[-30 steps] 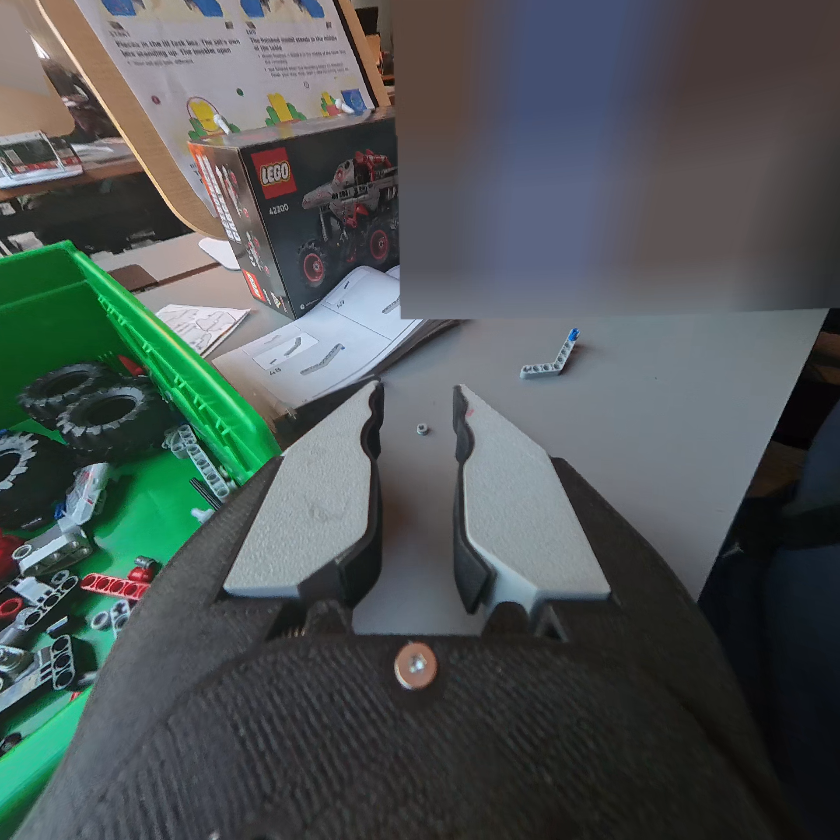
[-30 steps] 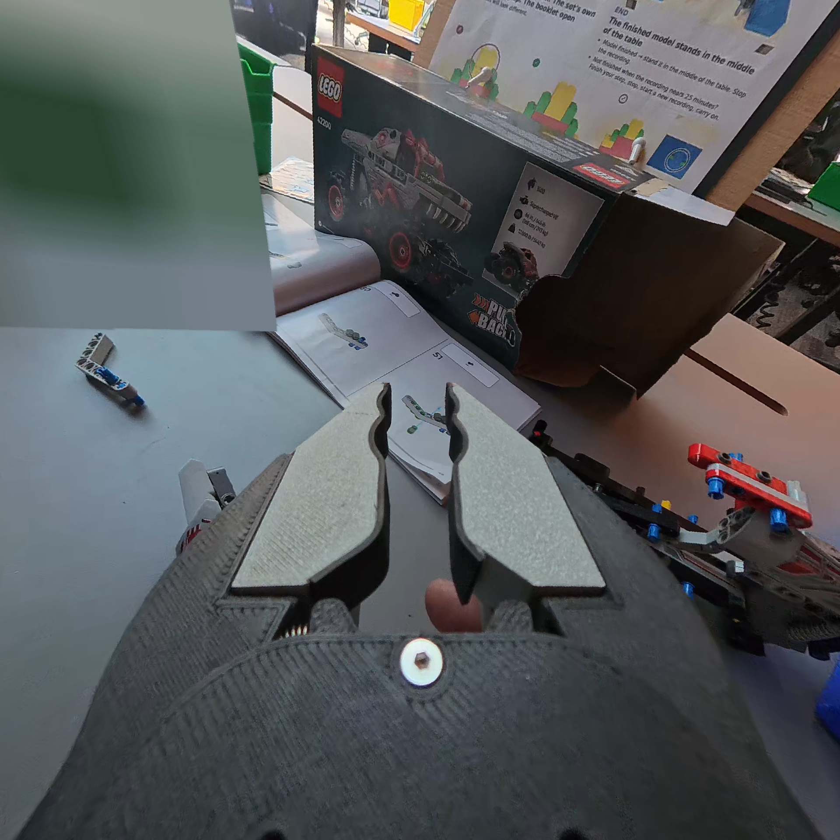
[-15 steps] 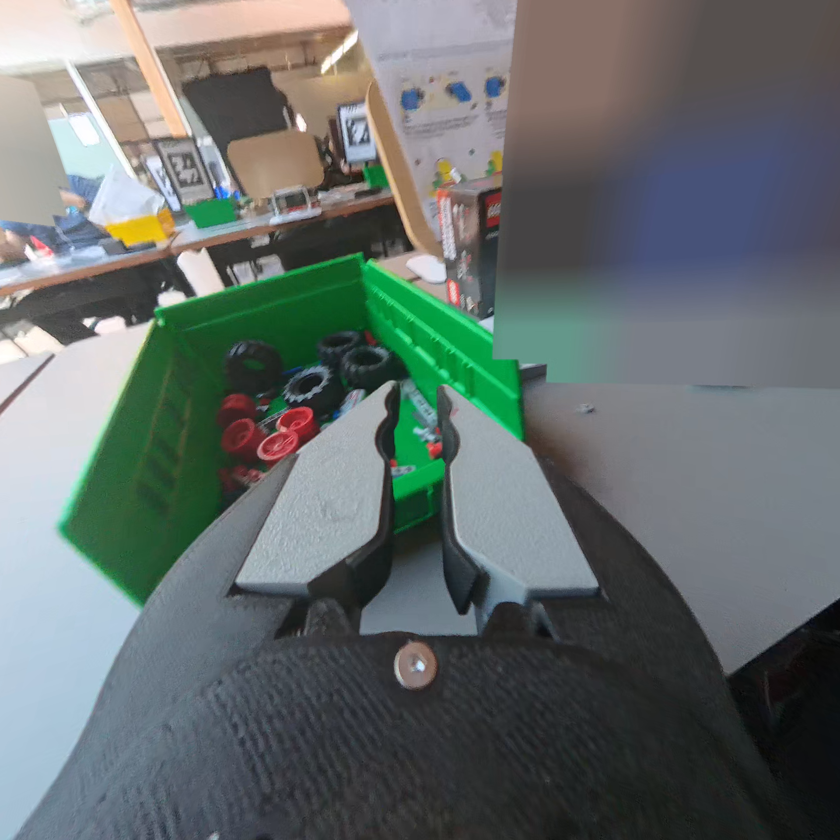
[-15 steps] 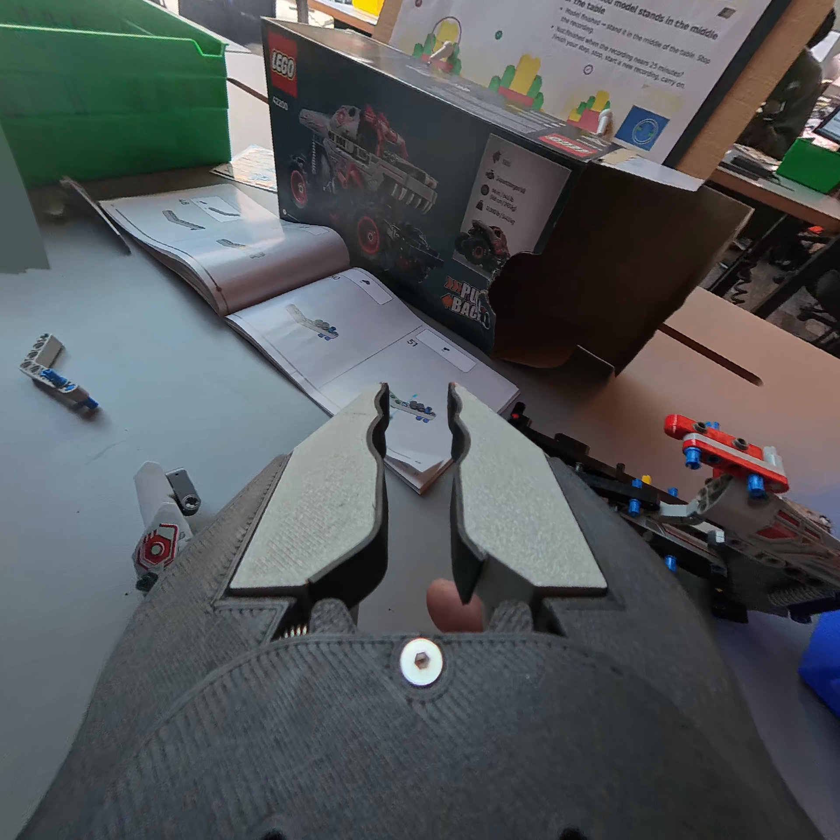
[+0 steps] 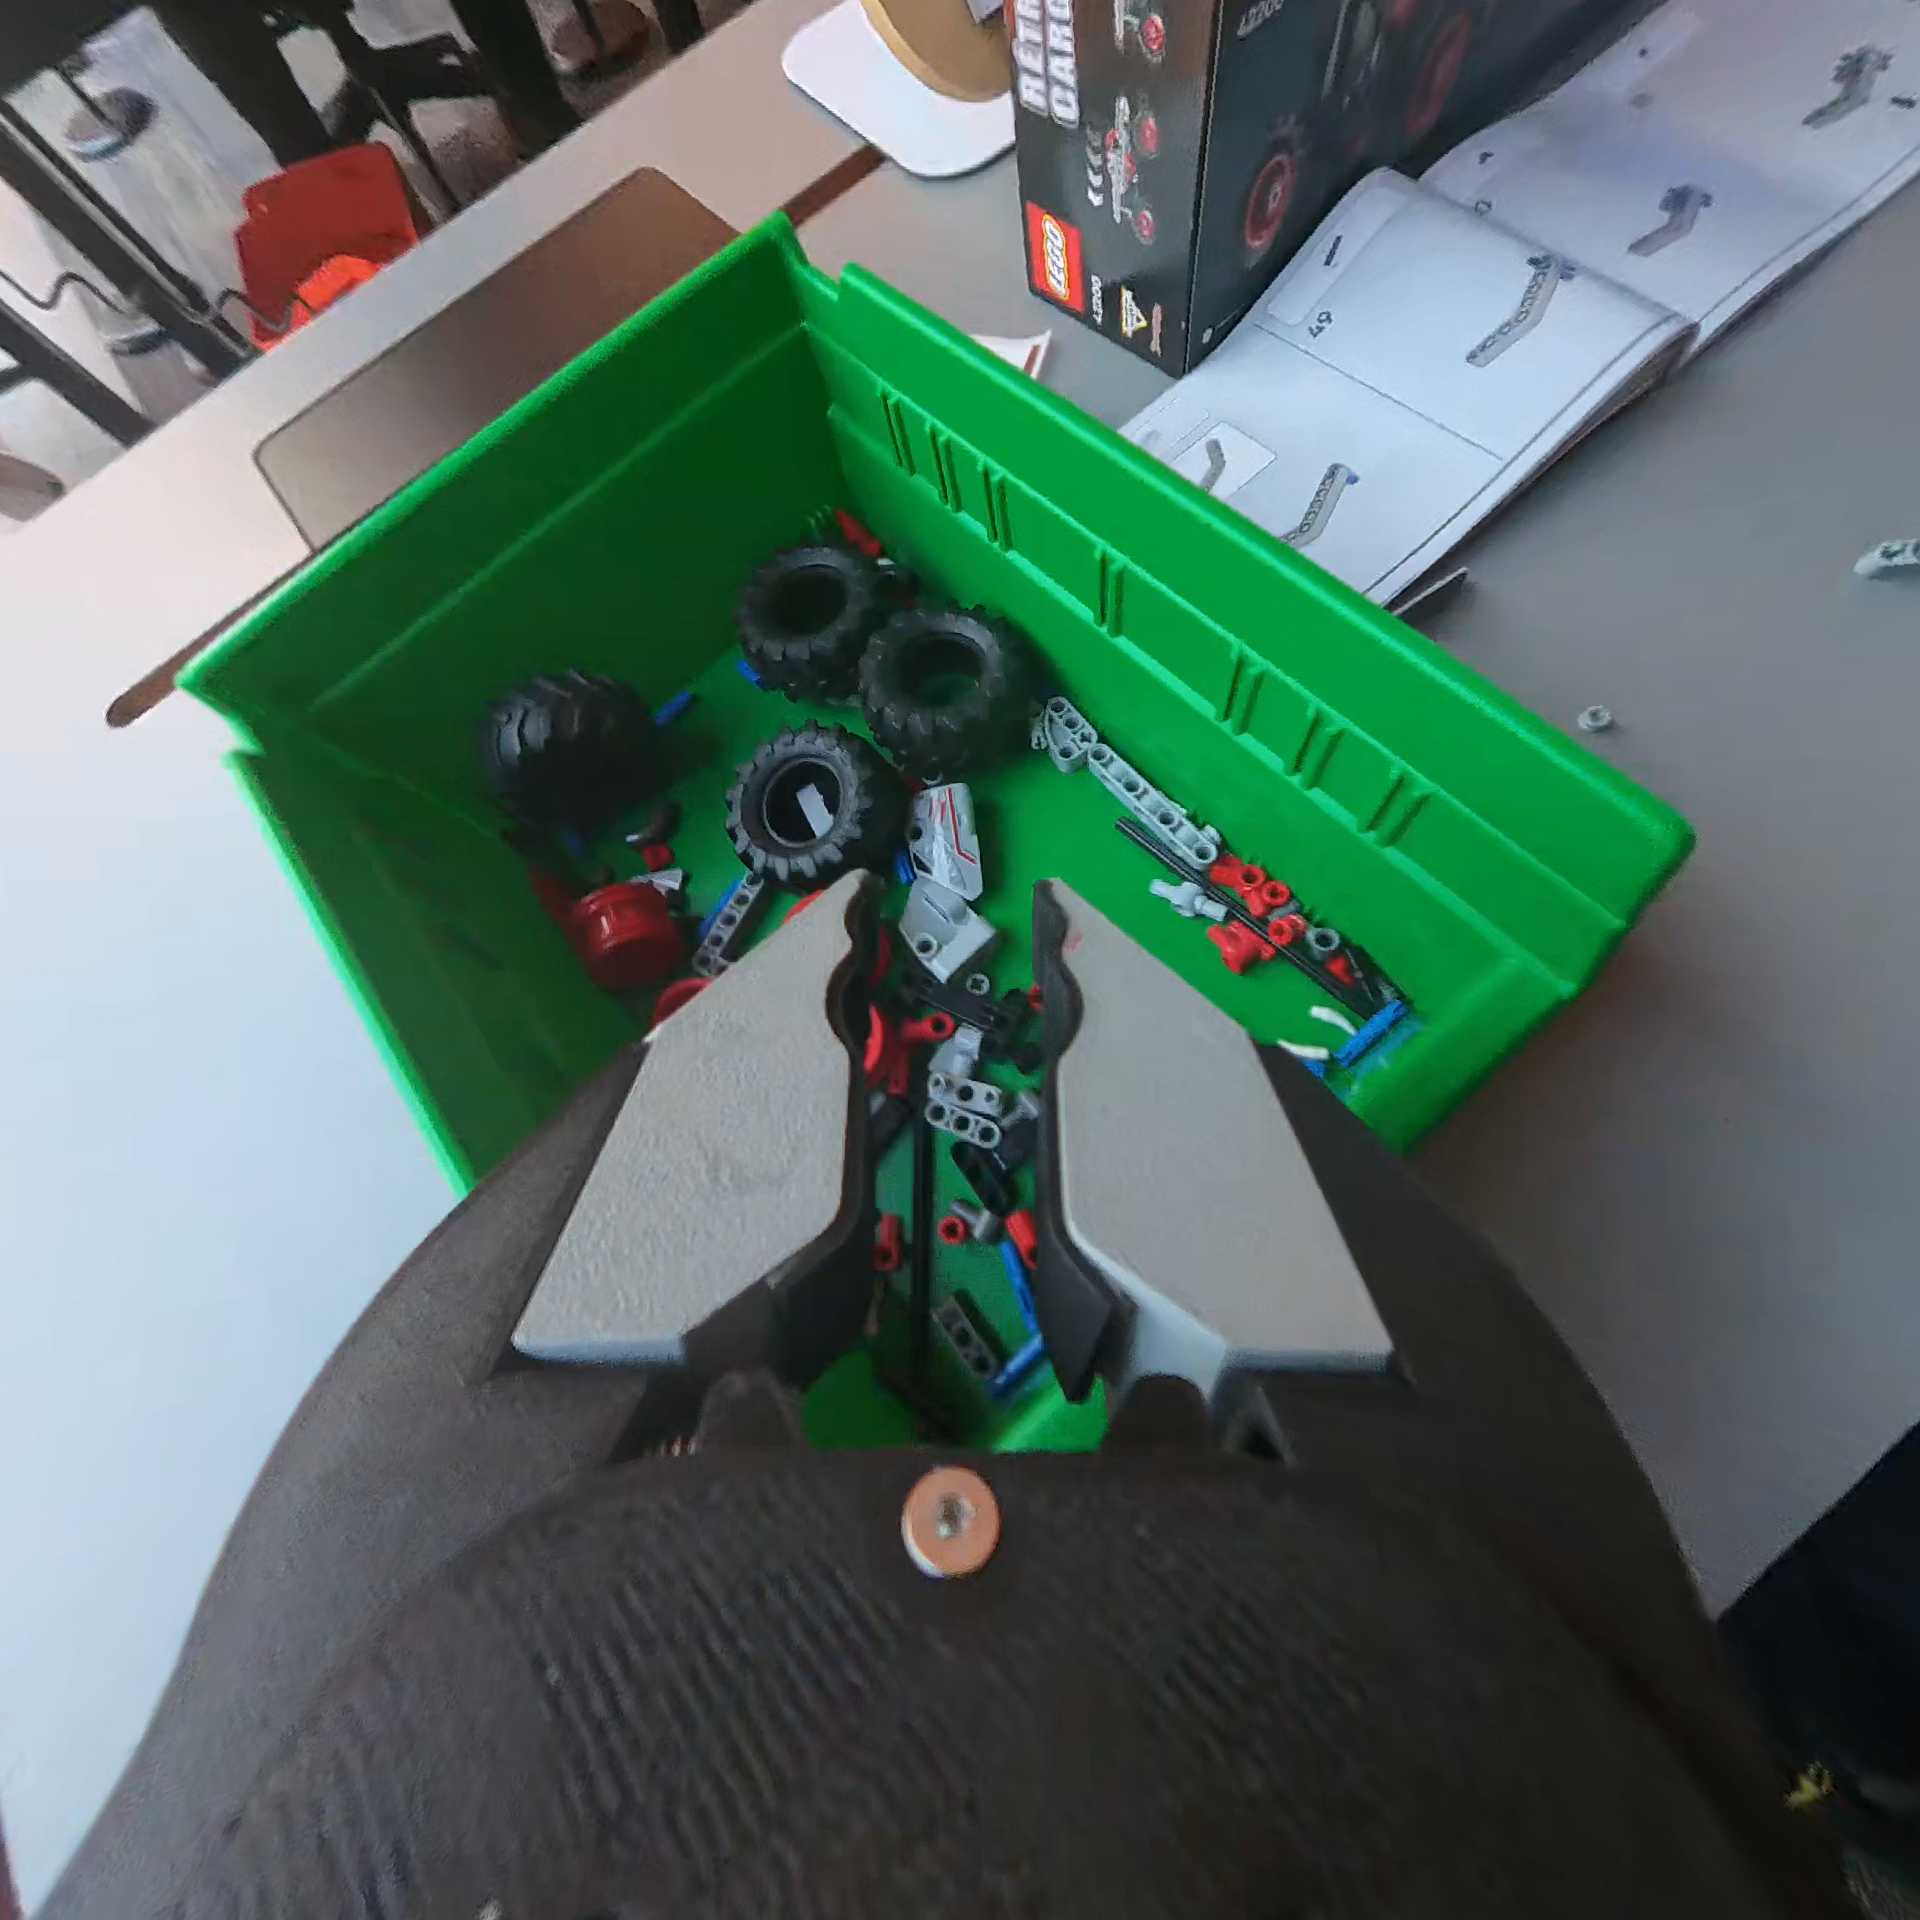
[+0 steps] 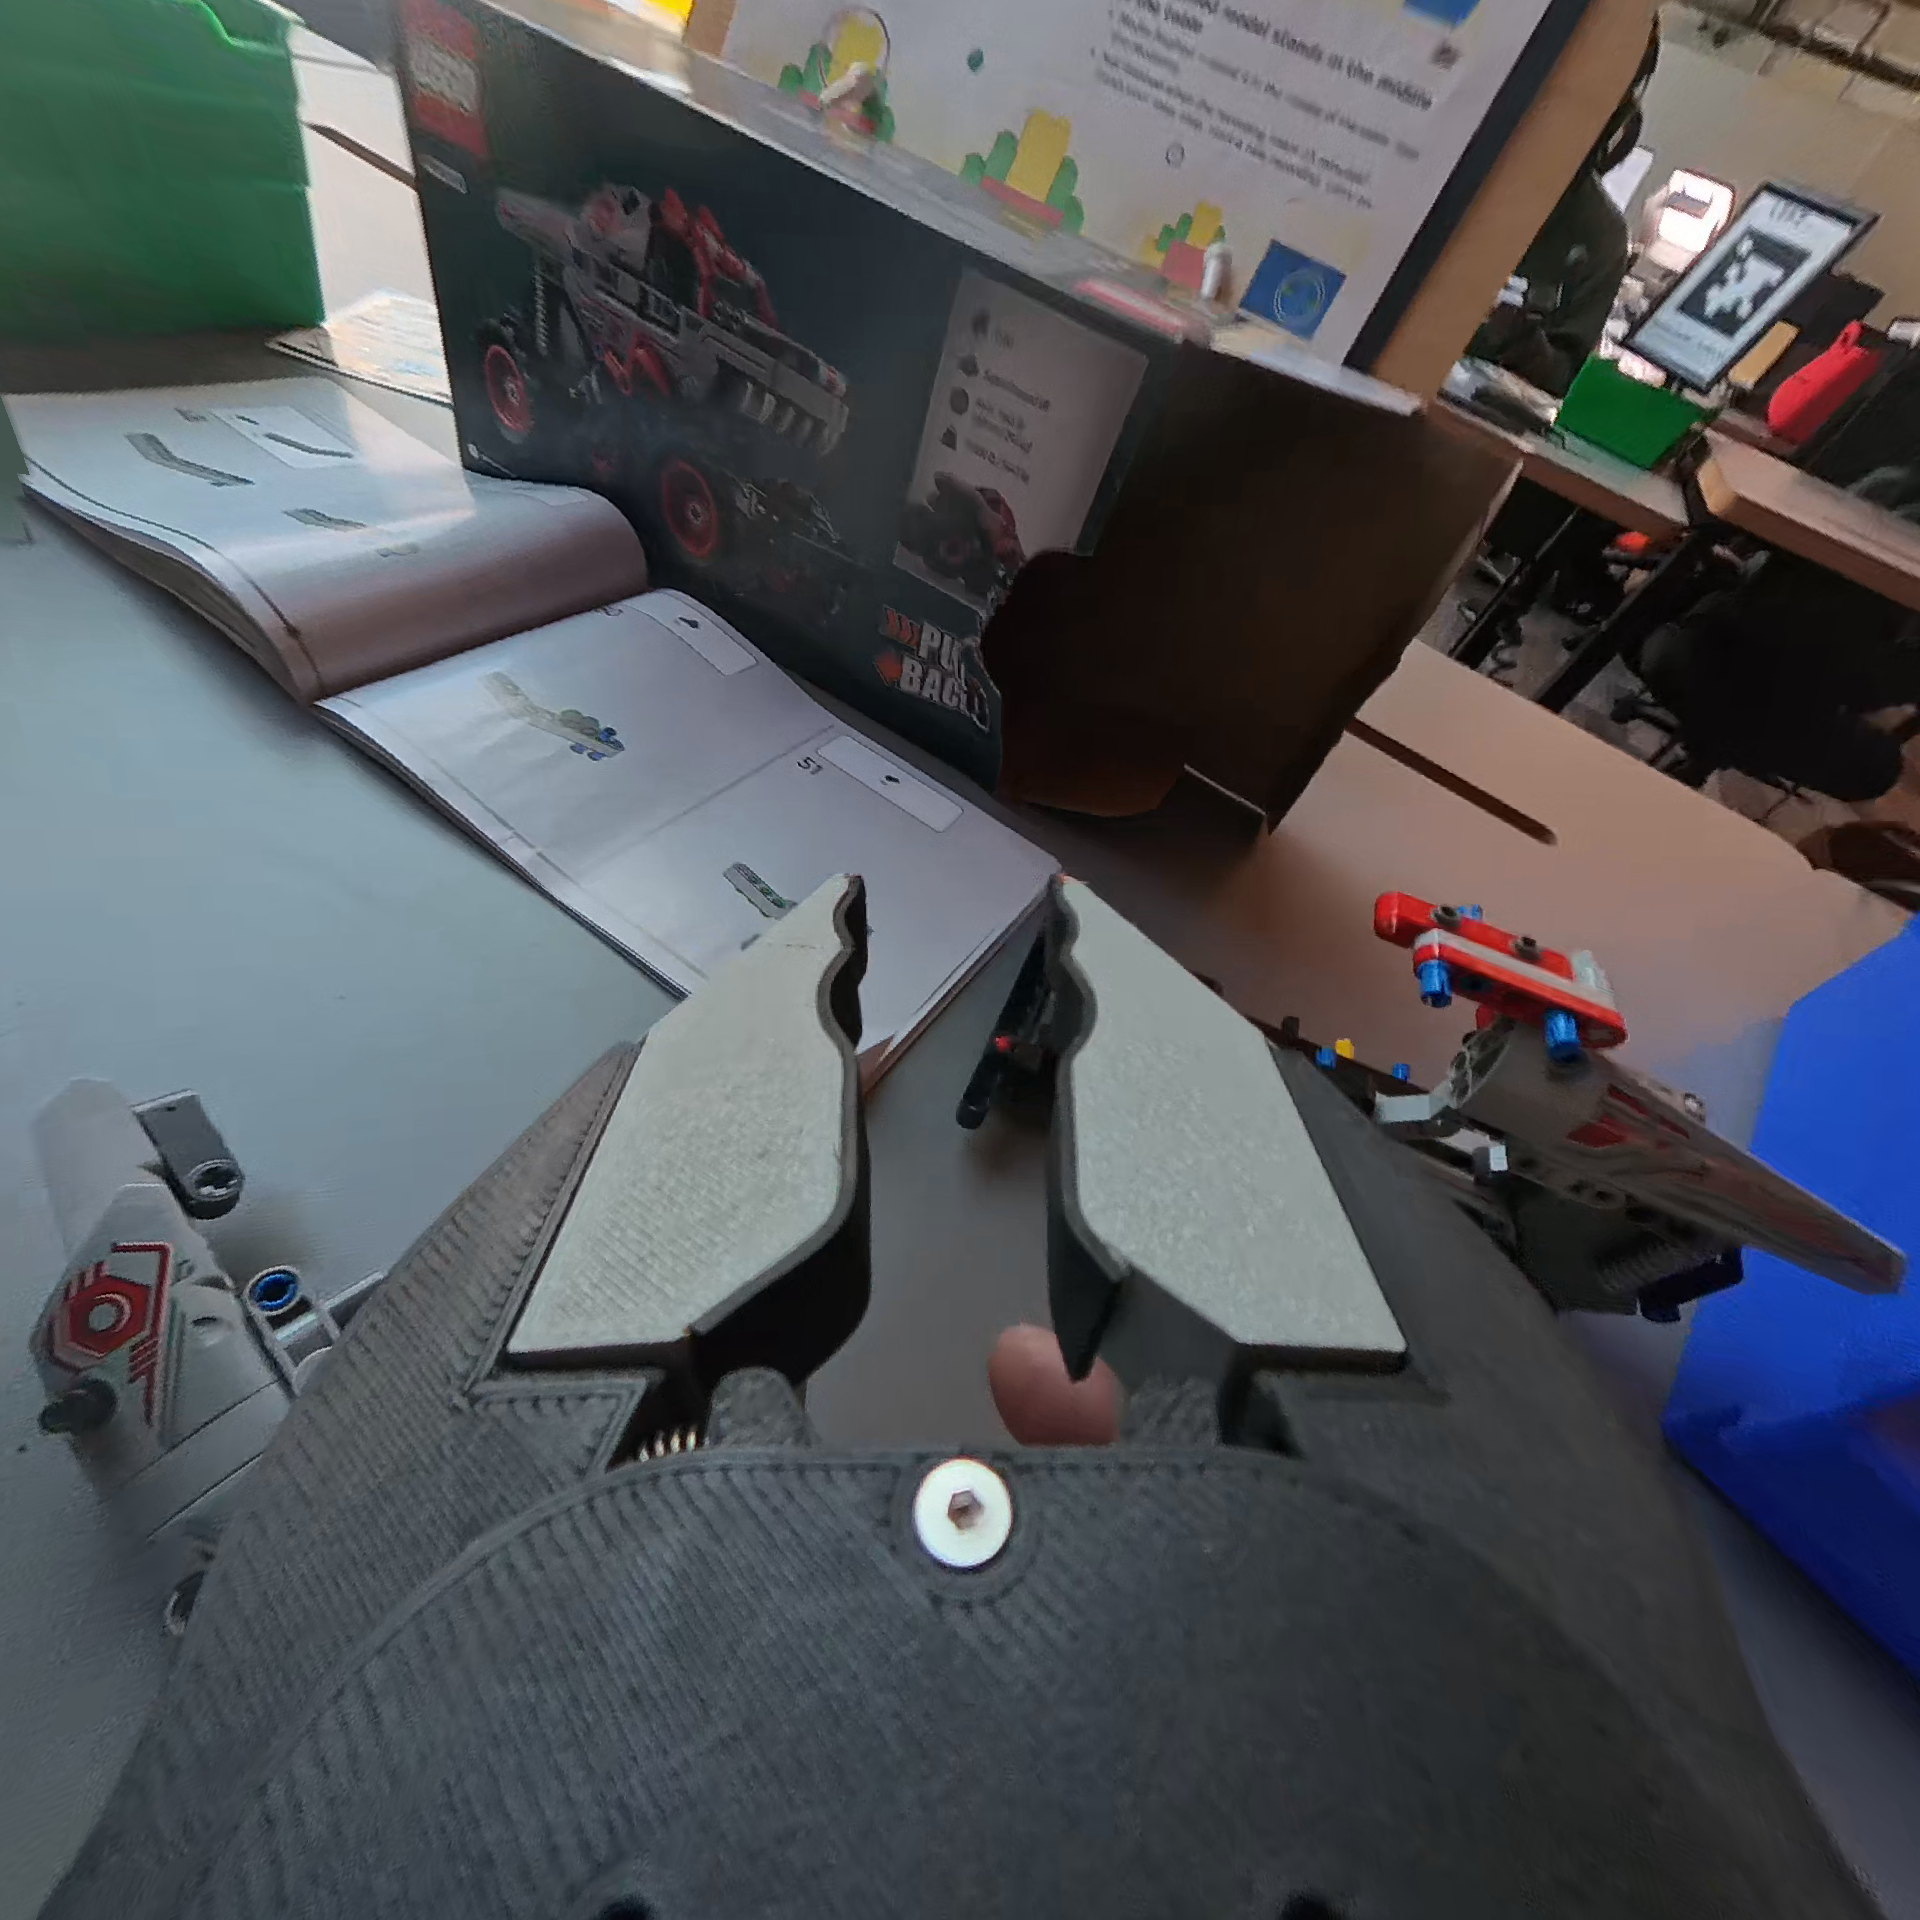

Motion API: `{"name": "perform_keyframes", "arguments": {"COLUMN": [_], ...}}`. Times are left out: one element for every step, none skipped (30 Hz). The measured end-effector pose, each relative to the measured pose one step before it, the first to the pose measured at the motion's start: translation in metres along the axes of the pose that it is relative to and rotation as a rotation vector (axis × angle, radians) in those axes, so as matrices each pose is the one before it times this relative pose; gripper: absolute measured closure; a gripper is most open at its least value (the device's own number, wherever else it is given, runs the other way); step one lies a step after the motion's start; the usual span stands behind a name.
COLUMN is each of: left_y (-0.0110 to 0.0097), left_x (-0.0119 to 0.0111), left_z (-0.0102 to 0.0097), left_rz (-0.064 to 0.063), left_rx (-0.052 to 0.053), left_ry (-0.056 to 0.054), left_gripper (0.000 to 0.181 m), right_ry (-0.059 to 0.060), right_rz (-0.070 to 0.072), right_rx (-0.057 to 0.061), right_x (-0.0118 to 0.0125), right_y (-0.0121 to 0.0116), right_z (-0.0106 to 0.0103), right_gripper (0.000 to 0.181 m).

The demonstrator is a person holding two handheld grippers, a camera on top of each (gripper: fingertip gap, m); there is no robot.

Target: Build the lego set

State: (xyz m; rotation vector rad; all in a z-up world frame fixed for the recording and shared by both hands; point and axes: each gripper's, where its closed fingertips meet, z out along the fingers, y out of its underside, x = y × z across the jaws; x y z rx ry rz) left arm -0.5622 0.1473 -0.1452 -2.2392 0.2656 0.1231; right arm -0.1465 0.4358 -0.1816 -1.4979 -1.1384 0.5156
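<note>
Lego parts fill a green bin (image 5: pixel 1195 623) on the grey tabletop (image 5: pixel 1714 831), where the left hand-held gripper (image 5: pixel 948 904) hangs above the loose pieces, fingers parted and holding nothing. Four black tyres (image 5: pixel 935 675) lie at the bin's far end, small red and grey pieces (image 5: pixel 1236 914) nearer. The right hand-held gripper (image 6: pixel 956 904) is likewise spread and empty over the tabletop, facing the open instruction booklet (image 6: pixel 665 769) and the set's box (image 6: pixel 790 395). The partly built model (image 6: pixel 1538 1091) sits just right of it, a grey panel piece (image 6: pixel 125 1320) to its left.
</note>
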Motion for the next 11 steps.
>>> {"name": "perform_keyframes", "arguments": {"left_y": [-0.00562, -0.00749, -0.00573, -0.00149, 0.00232, 0.00483, 0.00738, 0.01092, 0.01335, 0.01367, 0.01261], "left_x": [-0.00123, 0.00271, 0.00507, 0.00304, -0.00032, -0.00113, -0.00071, 0.00168, 0.00327, 0.00188, 0.00093], "left_z": [0.00513, 0.00638, 0.00744, 0.00716, 0.00542, 0.00304, 0.00096, 0.00033, 0.00068, 0.00194, 0.00374], "left_rz": [0.0127, -0.0008, -0.0035, 0.0065, 0.0173, 0.0232, 0.0134, 0.0004, -0.0058, -0.0004, 0.0152], "left_rx": [-0.0083, 0.0030, -0.0084, -0.0350, -0.0513, -0.0504, -0.0462, -0.0541, -0.0641, -0.0632, -0.0609], "left_ry": [0.0337, 0.0533, 0.0627, 0.0469, 0.0204, 0.0107, 0.0080, 0.0172, 0.0198, 0.0040, -0.0077], "left_gripper": [0.156, 0.157, 0.157, 0.158, 0.159, 0.160, 0.163, 0.167, 0.169, 0.169, 0.170], "right_ry": [0.0079, 0.0081, 0.0116, 0.0150, 0.0140, 0.0135, 0.0144, 0.0107, 0.0012, -0.0072, -0.0114], "right_rz": [0.0131, 0.0124, 0.0110, 0.0099, 0.0087, 0.0070, 0.0045, 0.0031, 0.0036, 0.0053, 0.0051], "right_rx": [-0.0165, -0.0106, -0.0041, 0.0020, 0.0055, 0.0036, 0.0030, 0.0071, 0.0111, 0.0103, 0.0057], "right_x": [0.00191, 0.00224, 0.00296, 0.00361, 0.00353, 0.00338, 0.00314, 0.00234, 0.00086, -0.00063, -0.00150], "right_y": [0.00366, 0.00295, 0.00177, 0.00026, -0.00050, -0.00030, -0.00029, -0.00111, -0.00205, -0.00197, -0.00133], "right_z": [0.00135, 0.00079, 0.00012, -0.00044, -0.00081, -0.00094, -0.00122, -0.00118, -0.00086, -0.00029, -0.00004], "right_gripper": [0.147, 0.145, 0.143, 0.140, 0.140, 0.140, 0.141, 0.141, 0.142, 0.141, 0.141]}}
